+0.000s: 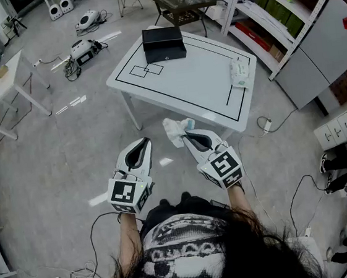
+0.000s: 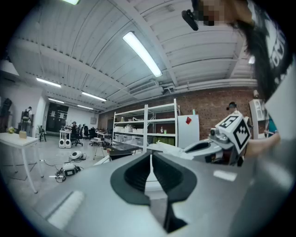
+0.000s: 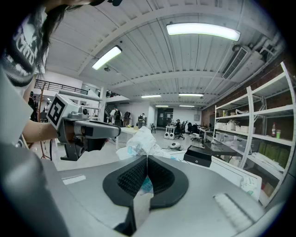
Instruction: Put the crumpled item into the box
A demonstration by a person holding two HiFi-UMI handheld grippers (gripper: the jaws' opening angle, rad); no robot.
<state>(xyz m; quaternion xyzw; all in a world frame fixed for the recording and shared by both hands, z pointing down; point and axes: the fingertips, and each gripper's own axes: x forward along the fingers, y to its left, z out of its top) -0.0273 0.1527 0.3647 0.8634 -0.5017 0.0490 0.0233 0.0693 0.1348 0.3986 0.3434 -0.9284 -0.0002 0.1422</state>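
My right gripper (image 1: 184, 135) is shut on a crumpled white wrapper (image 1: 174, 131) with blue print, held in the air just short of the white table's (image 1: 186, 84) near edge. In the right gripper view the crumpled wrapper (image 3: 138, 144) sticks out above the closed jaws of the gripper (image 3: 147, 163). The black box (image 1: 163, 43) stands at the far left end of the table; the same box (image 3: 203, 157) shows to the right in the right gripper view. My left gripper (image 1: 143, 143) is shut and holds nothing, level with the right one; its jaws (image 2: 151, 159) meet.
A flat white packet (image 1: 239, 71) lies at the table's right end. Black outlines are drawn on the tabletop. Metal shelving (image 1: 283, 10) stands to the right, a small white table (image 1: 5, 86) to the left, and devices with cables (image 1: 82, 51) lie on the floor beyond.
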